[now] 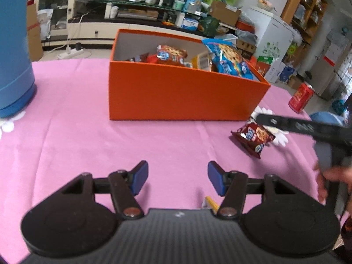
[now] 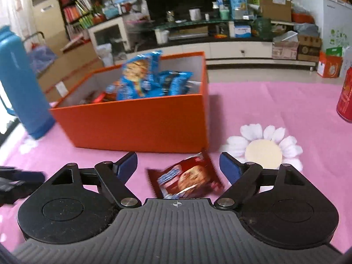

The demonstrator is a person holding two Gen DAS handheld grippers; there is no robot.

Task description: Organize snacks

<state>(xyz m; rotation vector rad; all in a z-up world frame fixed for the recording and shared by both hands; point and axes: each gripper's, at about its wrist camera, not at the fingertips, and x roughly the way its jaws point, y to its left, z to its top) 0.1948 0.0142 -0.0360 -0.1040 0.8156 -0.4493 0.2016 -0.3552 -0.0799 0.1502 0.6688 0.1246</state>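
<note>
An orange box [image 1: 176, 92] stands on the pink tablecloth and holds several cookie packets [image 1: 228, 59]; it also shows in the right wrist view [image 2: 140, 123]. A dark red cookie packet [image 2: 187, 179] lies flat on the cloth in front of the box's right corner, between the open fingers of my right gripper [image 2: 178, 167]. The same packet shows in the left wrist view [image 1: 253, 137] under the right gripper's finger [image 1: 303, 127]. My left gripper [image 1: 177, 177] is open and empty above bare cloth. A small yellow packet [image 1: 210, 202] peeks out just under it.
A tall blue flask [image 1: 13, 50] stands at the table's left, also seen in the right wrist view [image 2: 24, 85]. A red can [image 1: 300, 96] stands near the right edge. A white flower print [image 2: 264, 149] marks the cloth. A cluttered TV cabinet is behind.
</note>
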